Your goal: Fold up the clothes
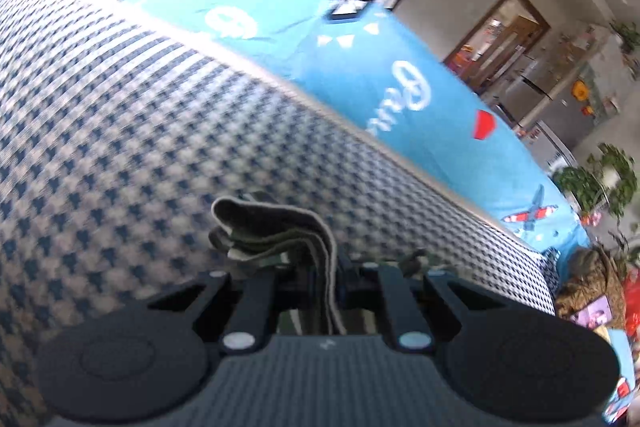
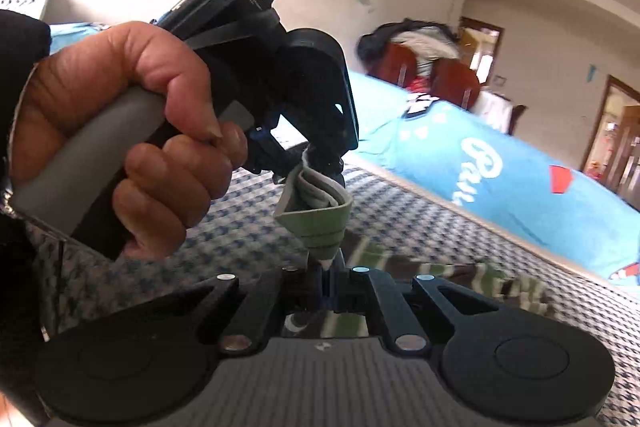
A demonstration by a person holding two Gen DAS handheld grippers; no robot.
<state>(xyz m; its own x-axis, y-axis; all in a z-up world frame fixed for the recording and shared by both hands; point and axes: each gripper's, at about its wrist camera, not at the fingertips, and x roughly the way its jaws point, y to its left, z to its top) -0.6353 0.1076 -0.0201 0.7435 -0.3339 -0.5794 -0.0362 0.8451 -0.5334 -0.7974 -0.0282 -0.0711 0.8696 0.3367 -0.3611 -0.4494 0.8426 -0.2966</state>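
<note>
Both grippers, left (image 1: 326,291) and right (image 2: 328,273), pinch the garment (image 2: 320,211) lifted over the houndstooth cloth (image 1: 120,107); its bunched band, at twelve o'clock of each, could slip free.

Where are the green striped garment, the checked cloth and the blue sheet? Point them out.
green striped garment (image 1: 280,227), left wrist view, on the bunched folds above the claw.
checked cloth (image 1: 120,131), left wrist view, on its bare flat surface.
blue sheet (image 2: 520,187), right wrist view, on plain blue beside the white lettering.
</note>
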